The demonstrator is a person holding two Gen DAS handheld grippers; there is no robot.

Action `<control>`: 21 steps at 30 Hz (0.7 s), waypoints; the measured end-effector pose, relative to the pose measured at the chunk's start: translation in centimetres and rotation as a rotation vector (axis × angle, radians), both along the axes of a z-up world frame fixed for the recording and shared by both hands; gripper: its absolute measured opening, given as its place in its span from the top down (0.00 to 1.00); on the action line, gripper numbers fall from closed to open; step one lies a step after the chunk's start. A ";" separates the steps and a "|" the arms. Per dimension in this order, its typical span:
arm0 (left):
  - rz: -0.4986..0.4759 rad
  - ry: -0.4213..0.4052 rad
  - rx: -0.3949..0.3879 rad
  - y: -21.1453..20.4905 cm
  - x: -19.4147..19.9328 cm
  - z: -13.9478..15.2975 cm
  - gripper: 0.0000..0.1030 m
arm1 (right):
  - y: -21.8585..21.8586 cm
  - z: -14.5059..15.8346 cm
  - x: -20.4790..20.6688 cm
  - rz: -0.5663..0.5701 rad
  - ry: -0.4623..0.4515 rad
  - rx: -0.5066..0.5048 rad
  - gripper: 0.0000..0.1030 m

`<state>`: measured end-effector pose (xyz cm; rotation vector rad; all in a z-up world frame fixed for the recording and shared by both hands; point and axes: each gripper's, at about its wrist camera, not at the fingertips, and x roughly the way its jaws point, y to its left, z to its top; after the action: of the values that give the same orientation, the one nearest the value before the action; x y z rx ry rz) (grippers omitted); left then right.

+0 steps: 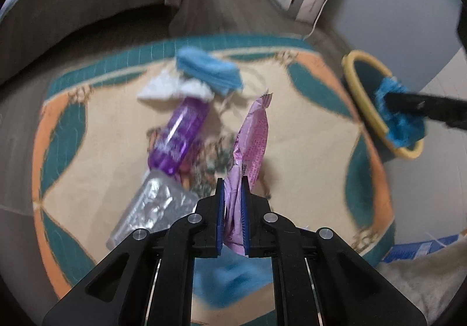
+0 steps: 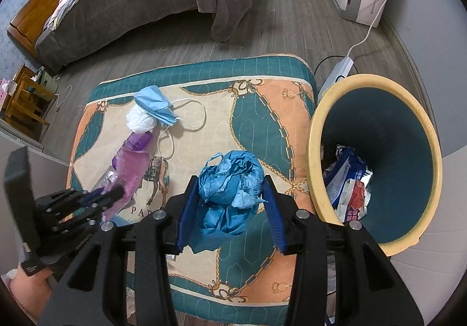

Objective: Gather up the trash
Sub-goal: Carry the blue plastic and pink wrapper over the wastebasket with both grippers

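Both loaded: left gripper (image 1: pixel 233 189) pinching crinkled pink plastic wrapper (image 1: pixel 252 133), right gripper (image 2: pixel 230 203) clamping crumpled blue plastic wad (image 2: pixel 230 180); carry each well over the yellow-rimmed teal bin (image 2: pixel 376 84) at 3 o'clock before letting go.

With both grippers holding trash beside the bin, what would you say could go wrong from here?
1. The left gripper pinches only the lower end of the pink wrapper; the long free end could catch the bin's yellow rim.
2. The crumpled blue plastic bag bulges beyond the right gripper, which is beside the bin rather than over it; released here, it would likely land on the quilted mat.
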<state>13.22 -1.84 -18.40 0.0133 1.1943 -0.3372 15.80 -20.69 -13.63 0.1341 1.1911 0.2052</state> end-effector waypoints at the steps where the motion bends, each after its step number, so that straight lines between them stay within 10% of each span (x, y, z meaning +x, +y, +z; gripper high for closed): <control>1: -0.005 0.025 0.001 -0.1 0.1 -0.5 0.90 | 0.0 0.0 0.0 -0.001 0.000 -0.001 0.58; 10: -0.057 0.052 0.088 -2.0 0.5 -2.7 0.61 | -0.2 -0.1 0.1 0.006 0.003 0.007 0.58; 21: -0.086 -0.011 0.045 -3.6 1.1 -1.4 0.87 | -0.9 -0.1 0.4 -0.004 0.005 0.018 0.58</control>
<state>14.29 -5.46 -19.81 0.1059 1.1926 -0.3852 16.20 -21.55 -13.78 0.1530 1.1939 0.2127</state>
